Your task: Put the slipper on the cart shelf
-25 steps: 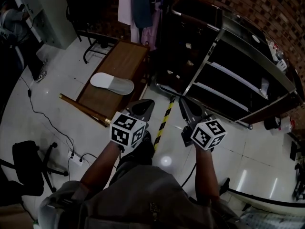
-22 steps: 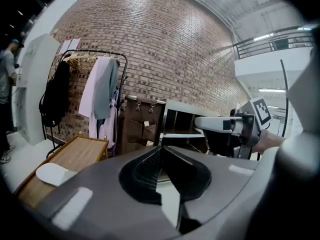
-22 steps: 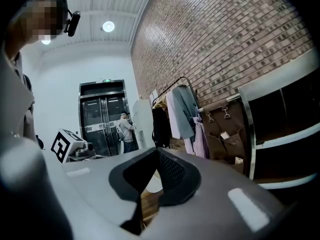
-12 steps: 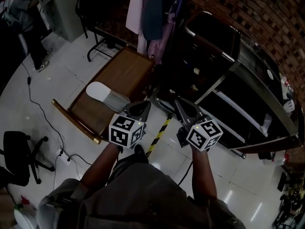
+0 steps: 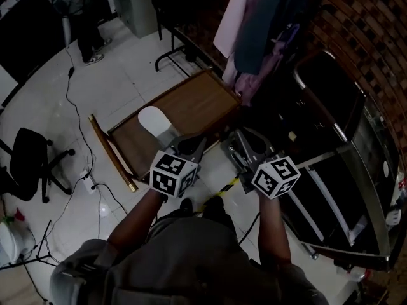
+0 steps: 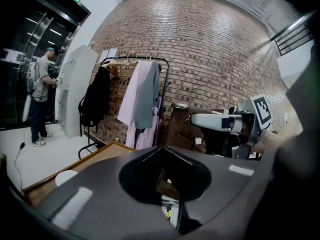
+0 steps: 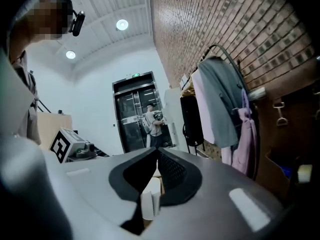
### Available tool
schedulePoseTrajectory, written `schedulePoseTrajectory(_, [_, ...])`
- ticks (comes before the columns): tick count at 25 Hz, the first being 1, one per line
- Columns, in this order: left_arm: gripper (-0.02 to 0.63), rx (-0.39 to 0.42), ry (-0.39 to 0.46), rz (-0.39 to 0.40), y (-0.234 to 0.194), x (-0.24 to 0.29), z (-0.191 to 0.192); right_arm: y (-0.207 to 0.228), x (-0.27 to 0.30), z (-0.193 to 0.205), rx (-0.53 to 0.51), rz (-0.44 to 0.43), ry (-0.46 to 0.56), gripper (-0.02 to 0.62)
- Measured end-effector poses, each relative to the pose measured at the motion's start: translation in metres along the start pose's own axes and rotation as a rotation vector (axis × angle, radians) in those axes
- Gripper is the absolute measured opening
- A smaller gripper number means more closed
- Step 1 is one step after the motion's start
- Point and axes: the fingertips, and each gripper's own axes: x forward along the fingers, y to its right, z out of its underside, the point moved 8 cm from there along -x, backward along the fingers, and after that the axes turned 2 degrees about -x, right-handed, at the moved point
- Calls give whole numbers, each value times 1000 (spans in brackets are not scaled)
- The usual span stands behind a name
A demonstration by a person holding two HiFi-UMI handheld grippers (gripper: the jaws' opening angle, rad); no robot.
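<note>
The slipper [image 5: 158, 122], white at the toe and grey at the heel, lies on a low wooden table [image 5: 197, 103]; its white toe [image 6: 66, 177] also peeks into the left gripper view at lower left. My left gripper [image 5: 193, 147] hovers just right of the slipper's near end, jaws shut and empty. Beside it my right gripper [image 5: 244, 142] is shut too, holding nothing. Both point forward over the table's near corner. The black metal cart [image 5: 331, 189] with its shelves stands to the right. In each gripper view the jaw tips [image 6: 161, 149] [image 7: 157, 150] meet.
A clothes rack [image 5: 261, 30] with hanging garments stands behind the table. An office chair [image 5: 28, 164] and cables [image 5: 76, 107] are on the floor at left. A person [image 5: 82, 18] stands far left. Yellow-black tape [image 5: 222, 186] marks the floor below the grippers.
The view has swung left: table and slipper now sit directly ahead of the grippers, and the cart has slid to the right. Both grippers stayed shut.
</note>
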Motion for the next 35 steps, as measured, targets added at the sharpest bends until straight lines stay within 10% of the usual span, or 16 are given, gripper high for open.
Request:
schedulePoseTrajectory(12, [8, -147, 100, -496, -61, 2, -3, 34, 137, 6, -87, -456, -176, 0])
schedulePoseTrajectory(20, [8, -257, 107, -797, -77, -52, 42, 3, 196, 73, -173, -596, -375, 58])
schedulePoseTrajectory(35, [8, -446, 41, -868, -115, -58, 126, -12, 273, 232, -198, -490, -777, 138])
